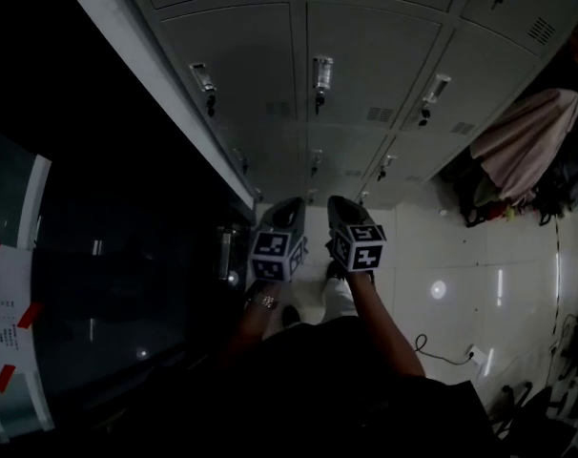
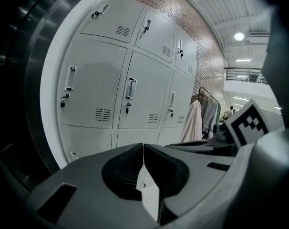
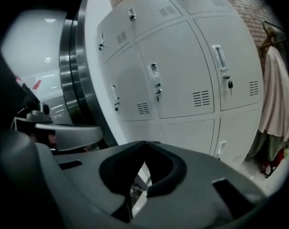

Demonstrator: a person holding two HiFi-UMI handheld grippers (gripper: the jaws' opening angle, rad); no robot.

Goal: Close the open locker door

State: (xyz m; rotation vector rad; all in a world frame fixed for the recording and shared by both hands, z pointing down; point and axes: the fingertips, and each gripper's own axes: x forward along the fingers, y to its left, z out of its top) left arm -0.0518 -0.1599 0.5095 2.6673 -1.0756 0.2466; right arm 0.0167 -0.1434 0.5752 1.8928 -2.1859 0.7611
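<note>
Looks done: finds every locker door (image 1: 370,70) in view flush, none ajar, with left gripper (image 1: 289,206) and right gripper (image 1: 339,203) both pinched together, empty, held clear of them.

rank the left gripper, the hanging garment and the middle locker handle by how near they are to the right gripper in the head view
1. left gripper: right beside the right gripper, on its left.
2. middle locker handle: straight ahead of it, further up the picture.
3. hanging garment: far off to the right.
</note>
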